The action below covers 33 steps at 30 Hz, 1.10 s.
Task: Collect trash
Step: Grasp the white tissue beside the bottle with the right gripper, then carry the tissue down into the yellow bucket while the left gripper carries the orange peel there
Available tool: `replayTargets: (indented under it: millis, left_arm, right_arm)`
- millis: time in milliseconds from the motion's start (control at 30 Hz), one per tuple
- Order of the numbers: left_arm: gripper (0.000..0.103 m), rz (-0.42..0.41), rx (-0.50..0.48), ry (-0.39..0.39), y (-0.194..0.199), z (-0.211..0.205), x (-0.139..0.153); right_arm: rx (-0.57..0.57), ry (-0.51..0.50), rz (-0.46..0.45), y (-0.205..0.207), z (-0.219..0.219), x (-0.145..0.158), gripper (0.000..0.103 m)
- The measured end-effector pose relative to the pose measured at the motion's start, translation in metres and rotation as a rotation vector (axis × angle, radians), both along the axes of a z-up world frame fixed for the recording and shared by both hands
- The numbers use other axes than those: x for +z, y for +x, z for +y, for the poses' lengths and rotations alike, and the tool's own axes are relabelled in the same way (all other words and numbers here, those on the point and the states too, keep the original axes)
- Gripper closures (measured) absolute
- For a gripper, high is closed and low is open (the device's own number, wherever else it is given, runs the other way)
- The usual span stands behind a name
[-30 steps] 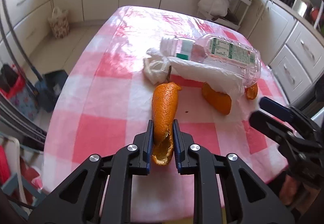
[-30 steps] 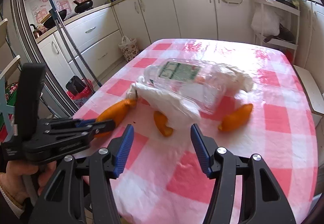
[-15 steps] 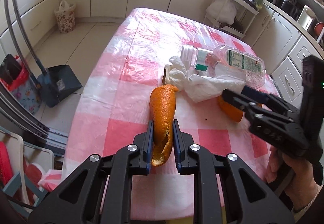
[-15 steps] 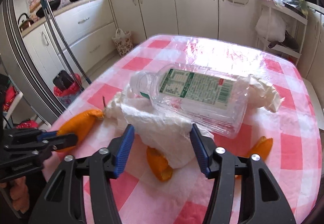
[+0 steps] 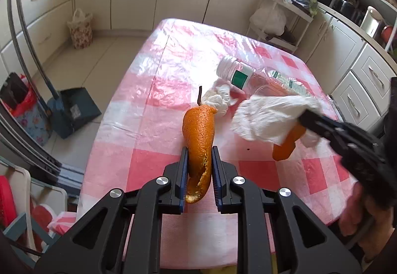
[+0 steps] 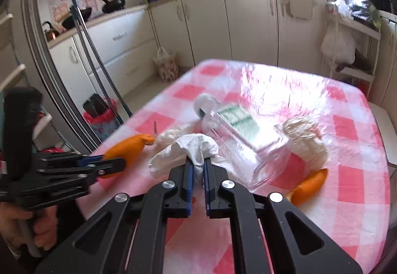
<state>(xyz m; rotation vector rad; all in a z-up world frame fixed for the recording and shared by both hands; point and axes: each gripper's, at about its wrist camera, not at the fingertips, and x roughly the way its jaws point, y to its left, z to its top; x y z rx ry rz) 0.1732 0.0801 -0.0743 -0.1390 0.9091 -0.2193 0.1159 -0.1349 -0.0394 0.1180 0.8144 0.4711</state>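
Note:
My left gripper (image 5: pixel 199 167) is shut on a long orange peel (image 5: pixel 199 135) and holds it above the pink checked table (image 5: pixel 153 100). My right gripper (image 6: pixel 197 169) is shut on a crumpled white tissue (image 6: pixel 191 147), lifted off the table; the tissue also shows in the left wrist view (image 5: pixel 268 117). A clear plastic bottle (image 6: pixel 238 132) lies on its side behind the tissue. Another orange peel (image 6: pixel 309 184) lies at the right, and one hangs below the tissue (image 5: pixel 285 145). A second white tissue (image 5: pixel 218 100) lies by the bottle cap.
A blue dustpan (image 5: pixel 74 107) and a red-lined bin (image 6: pixel 101 112) stand on the floor left of the table. White cabinets (image 6: pixel 248 26) line the walls. A wire rack with bags (image 6: pixel 347 45) stands at the far right. Another crumpled wrap (image 6: pixel 305 135) lies beside the bottle.
My right gripper has moved in and shut on the white tissue, lifting it. My left gripper has risen a little with the peel in it. The bottle has shifted.

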Motion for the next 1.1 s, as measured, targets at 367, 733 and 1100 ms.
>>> replayTargets:
  millis: [367, 733, 1100]
  left_arm:
    - [0.086, -0.106, -0.057, -0.006, -0.036, -0.024, 0.010]
    - [0.086, -0.149, -0.115, 0.033, -0.096, -0.056, 0.014]
    - [0.086, -0.142, -0.122, 0.046, -0.131, -0.061, 0.014]
  right_arm:
    - [-0.090, 0.114, -0.026, -0.036, -0.050, 0.024, 0.095]
    - [-0.105, 0.053, -0.026, -0.113, -0.073, 0.026, 0.095]
    - [-0.115, 0.024, 0.011, -0.159, -0.082, 0.021, 0.095]
